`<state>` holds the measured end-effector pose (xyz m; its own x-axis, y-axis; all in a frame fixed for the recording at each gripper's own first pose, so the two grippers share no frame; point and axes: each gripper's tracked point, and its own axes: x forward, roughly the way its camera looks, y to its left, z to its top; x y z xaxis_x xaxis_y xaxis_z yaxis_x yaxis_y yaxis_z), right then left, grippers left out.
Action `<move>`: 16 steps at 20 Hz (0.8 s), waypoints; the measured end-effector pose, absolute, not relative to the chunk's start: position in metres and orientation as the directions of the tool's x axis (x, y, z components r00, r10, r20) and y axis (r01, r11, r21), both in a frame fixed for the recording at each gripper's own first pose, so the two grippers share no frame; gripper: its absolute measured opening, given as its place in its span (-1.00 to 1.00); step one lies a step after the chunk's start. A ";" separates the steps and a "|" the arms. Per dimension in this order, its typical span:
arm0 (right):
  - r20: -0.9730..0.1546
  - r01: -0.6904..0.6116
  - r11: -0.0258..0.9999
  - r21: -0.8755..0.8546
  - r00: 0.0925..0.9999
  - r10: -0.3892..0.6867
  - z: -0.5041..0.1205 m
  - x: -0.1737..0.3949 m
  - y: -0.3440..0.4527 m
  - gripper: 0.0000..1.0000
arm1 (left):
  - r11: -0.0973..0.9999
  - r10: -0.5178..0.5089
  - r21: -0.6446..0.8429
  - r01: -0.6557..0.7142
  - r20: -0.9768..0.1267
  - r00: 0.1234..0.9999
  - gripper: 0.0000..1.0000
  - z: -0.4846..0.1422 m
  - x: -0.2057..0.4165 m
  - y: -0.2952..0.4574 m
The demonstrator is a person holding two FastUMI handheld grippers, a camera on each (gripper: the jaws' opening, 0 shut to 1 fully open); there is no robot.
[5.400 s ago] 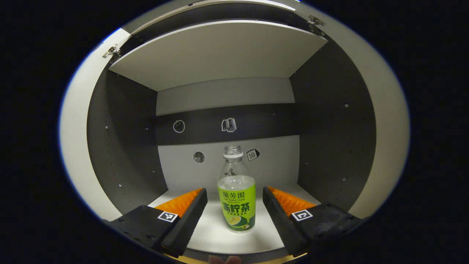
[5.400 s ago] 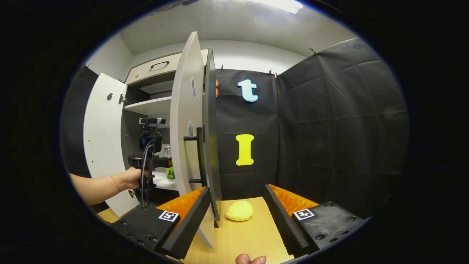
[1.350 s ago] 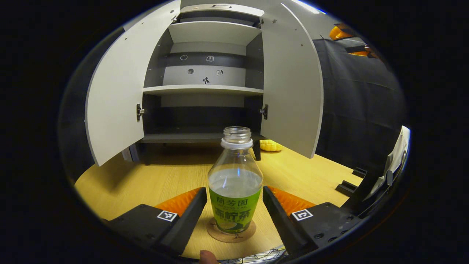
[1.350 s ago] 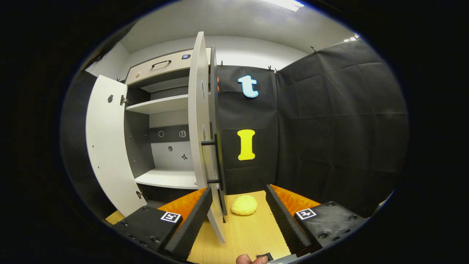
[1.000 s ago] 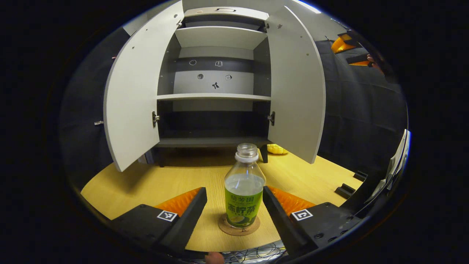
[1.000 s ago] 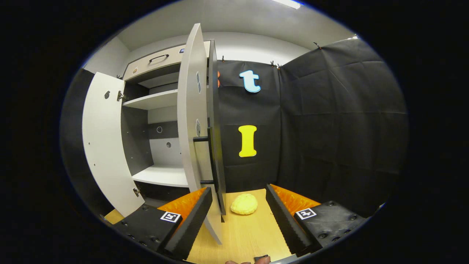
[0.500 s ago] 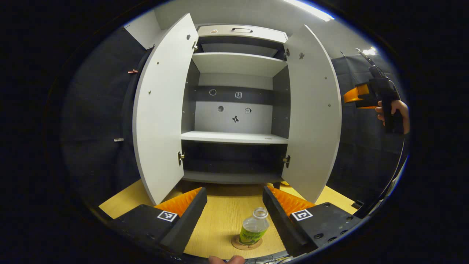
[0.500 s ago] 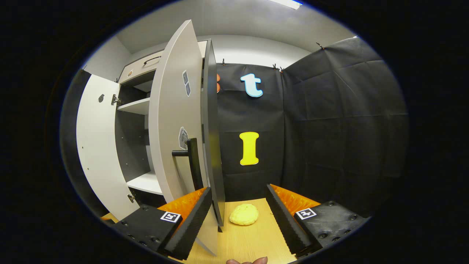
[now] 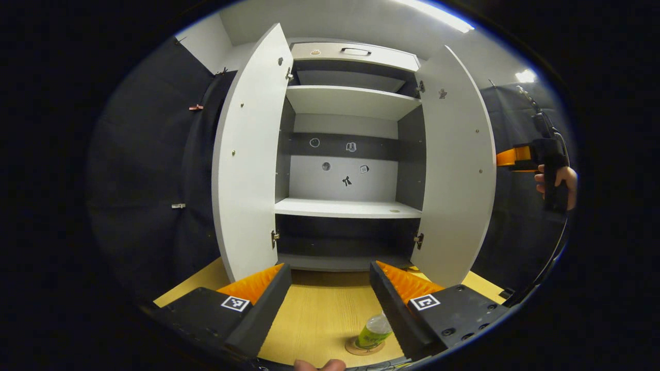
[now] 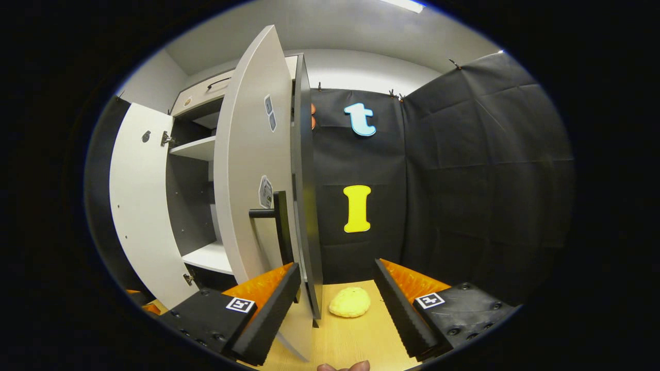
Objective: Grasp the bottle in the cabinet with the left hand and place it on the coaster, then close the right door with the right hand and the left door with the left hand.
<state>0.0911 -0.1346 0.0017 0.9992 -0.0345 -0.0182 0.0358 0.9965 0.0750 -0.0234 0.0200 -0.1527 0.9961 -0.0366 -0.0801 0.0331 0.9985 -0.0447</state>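
bottle (image 9: 375, 330) clear plastic, on round coaster (image 9: 363, 347) | doors open

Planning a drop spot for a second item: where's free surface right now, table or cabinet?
Free: the middle shelf between both open doors, and the tabletop between the cabinet base and the left gripper. Crowded: the bottle on its coaster by that gripper's right finger, and the yellow lump beside the right door.

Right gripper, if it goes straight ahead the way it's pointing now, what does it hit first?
Probably the booth's black cloth wall. The open right gripper aims just past the right door edge, above the yellow object on the table; depth is unclear.
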 end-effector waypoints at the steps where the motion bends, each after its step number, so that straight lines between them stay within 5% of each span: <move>1: -0.023 0.045 0.996 0.074 0.999 -0.044 0.000 0.090 -0.134 0.94 | 0.999 -0.035 -0.043 0.032 -0.075 0.997 0.94 -0.151 -0.024 0.025; 6: -0.006 0.064 0.994 0.093 0.998 -0.063 0.001 0.087 -0.119 0.92 | 0.999 -0.022 -0.051 0.019 -0.056 0.998 0.94 -0.142 -0.027 0.047; 16: -0.014 -0.103 0.984 0.145 0.994 0.106 -0.005 0.097 -0.021 0.92 | 0.998 0.031 -0.051 -0.034 -0.050 0.998 0.94 -0.138 -0.032 0.089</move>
